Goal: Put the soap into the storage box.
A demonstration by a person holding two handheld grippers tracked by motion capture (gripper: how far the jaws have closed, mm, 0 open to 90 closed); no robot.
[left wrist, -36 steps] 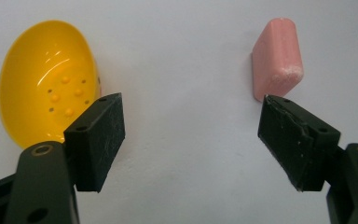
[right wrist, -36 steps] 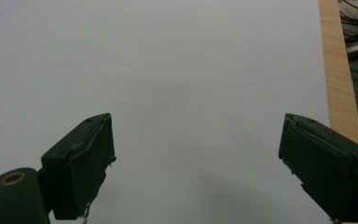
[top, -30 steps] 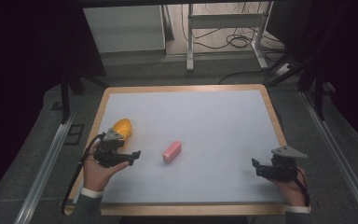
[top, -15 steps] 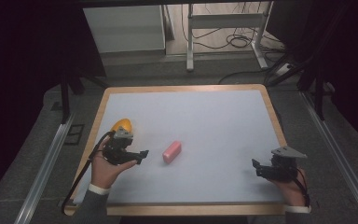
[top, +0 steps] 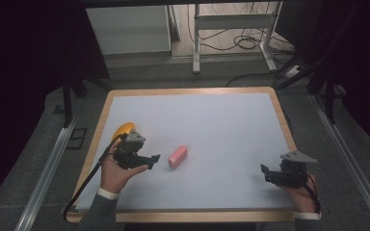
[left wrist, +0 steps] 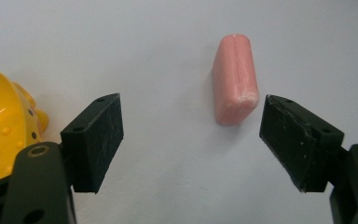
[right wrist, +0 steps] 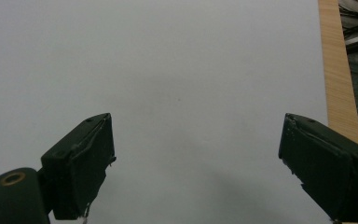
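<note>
Black hand-held gripper [top: 155, 159] each hand, square screw-holed jaw pads, brass rivets, trailing black cable, white-cuffed grey sleeves.

The left gripper [left wrist: 190, 140] has its two black jaws spread wide apart, both clear of any object, above a pale grey surface [left wrist: 121, 46]. A pink block [left wrist: 234, 79] lies flat on the surface just ahead of the jaws, nearer the right-hand jaw, its long axis running away from the camera. A yellow object [left wrist: 2, 133] with raised dots and dark spots sits at the left edge, partly behind the left-hand jaw.
</note>
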